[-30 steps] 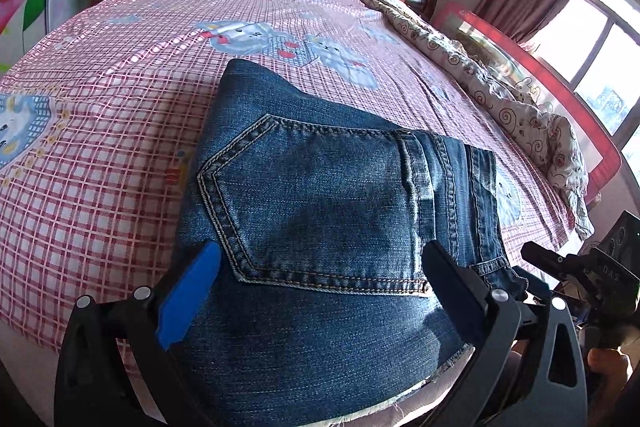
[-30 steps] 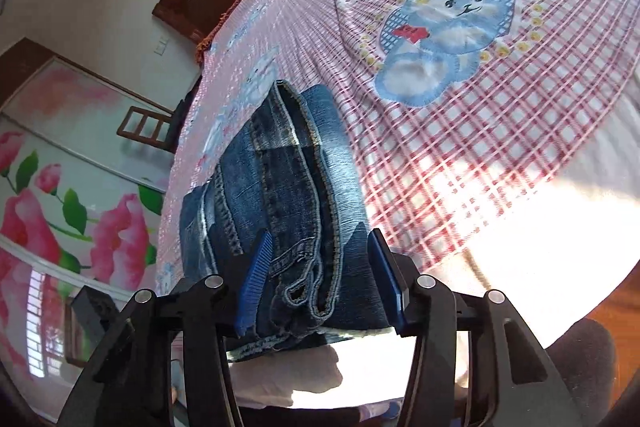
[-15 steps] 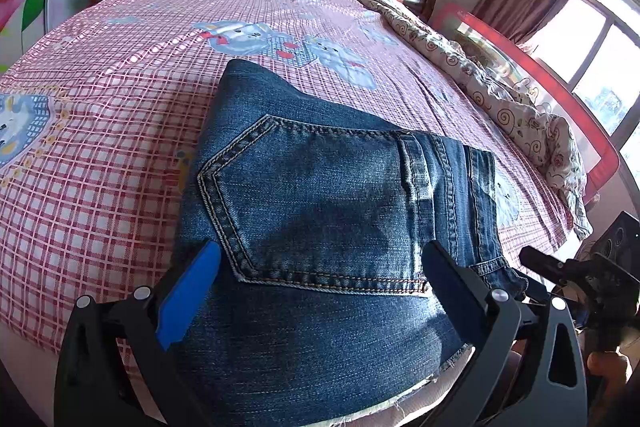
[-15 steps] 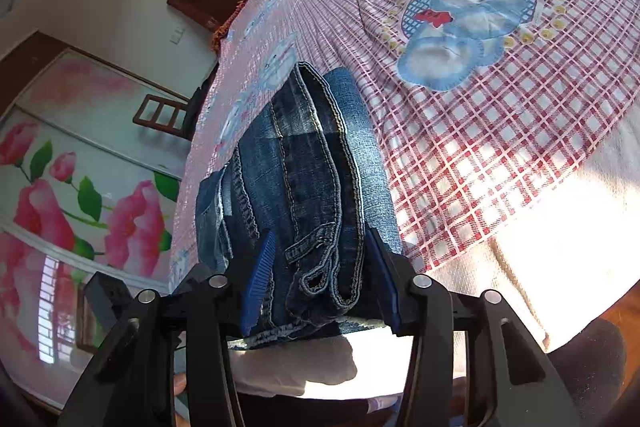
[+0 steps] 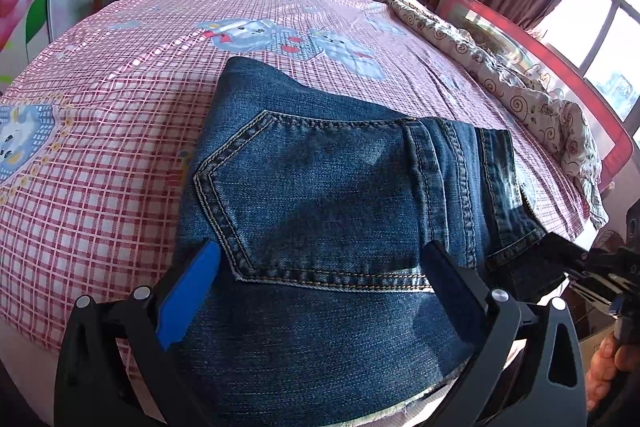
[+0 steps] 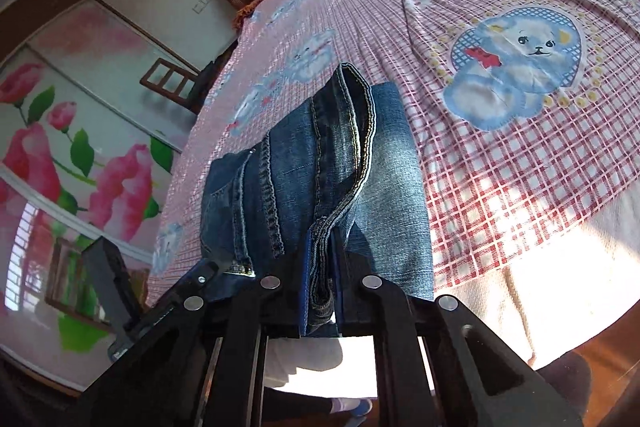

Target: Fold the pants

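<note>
Sunlit from a window, a bed under a pink checked sheet with cartoon animal prints (image 5: 120,147) carries our folded dark blue denim pants (image 5: 320,195) near its front edge, back pocket up. Our left gripper (image 5: 320,291) hovers over the pocket with its black-and-blue jaws spread wide, holding nothing. Our right gripper (image 6: 322,267) is closing its jaws on the stitched waistband edge (image 6: 360,147) at the right end of the stack, the denim pinched between the pads. We judge the step in hand to be lifting that end for another fold (or a tidy-up). To do it well we should catch every layer in the pinch, raise slowly, keep the edges aligned, and let the left gripper press the pocket so the stack does not slide toward the bed's edge
</note>
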Tool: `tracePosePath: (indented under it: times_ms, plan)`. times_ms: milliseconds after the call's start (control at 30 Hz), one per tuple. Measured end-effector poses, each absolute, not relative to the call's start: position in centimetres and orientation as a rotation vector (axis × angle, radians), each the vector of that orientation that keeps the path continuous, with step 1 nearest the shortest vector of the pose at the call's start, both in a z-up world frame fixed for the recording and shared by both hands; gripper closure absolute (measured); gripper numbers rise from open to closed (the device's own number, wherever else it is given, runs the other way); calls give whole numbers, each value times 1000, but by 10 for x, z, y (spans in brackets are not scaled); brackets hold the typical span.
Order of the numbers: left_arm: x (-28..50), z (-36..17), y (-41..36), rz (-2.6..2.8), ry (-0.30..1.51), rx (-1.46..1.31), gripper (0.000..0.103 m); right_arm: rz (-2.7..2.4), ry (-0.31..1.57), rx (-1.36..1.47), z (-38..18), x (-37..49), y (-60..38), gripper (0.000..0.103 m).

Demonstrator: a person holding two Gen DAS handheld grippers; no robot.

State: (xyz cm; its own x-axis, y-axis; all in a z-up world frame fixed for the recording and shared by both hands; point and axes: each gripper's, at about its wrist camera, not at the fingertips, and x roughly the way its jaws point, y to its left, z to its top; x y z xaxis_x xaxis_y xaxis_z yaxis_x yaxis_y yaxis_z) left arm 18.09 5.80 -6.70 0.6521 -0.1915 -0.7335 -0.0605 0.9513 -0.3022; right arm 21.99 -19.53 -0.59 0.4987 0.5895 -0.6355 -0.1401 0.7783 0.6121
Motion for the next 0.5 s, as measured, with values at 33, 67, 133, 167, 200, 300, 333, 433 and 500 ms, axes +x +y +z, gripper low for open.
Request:
tracePosePath:
  times_ms: [33, 67, 133, 167, 200, 300, 333, 433, 500]
  plan:
    - [181, -67, 59, -74, 861, -318, 2, 480, 936, 535, -1, 217, -197, 95]
    - [181, -68, 61, -73, 861, -326, 2, 489, 924, 541, 2, 215, -199, 95]
    - [181, -70, 63, -71, 861, -332, 2, 486, 933, 552, -5, 213, -206, 95]
    - [181, -70, 64, -74, 861, -334, 2, 464, 952, 542, -15, 213, -209, 95]
    - [181, -70, 63, -76, 860, -330, 2, 439, 979, 542, -27, 215, -212, 96]
    - [180, -70, 60, -74, 862, -316, 2, 407, 1032, 578, -69, 222, -221, 97]
    - [180, -69, 60, -72, 863, -311, 2, 407, 1023, 629, -74, 223, -225, 97]
    - [181, -70, 59, -63, 865, -309, 2, 362, 1046, 662, -66, 221, -226, 97]
    - [182, -71, 59, -57, 866, -305, 2, 248, 1029, 645, -50, 216, -235, 97]
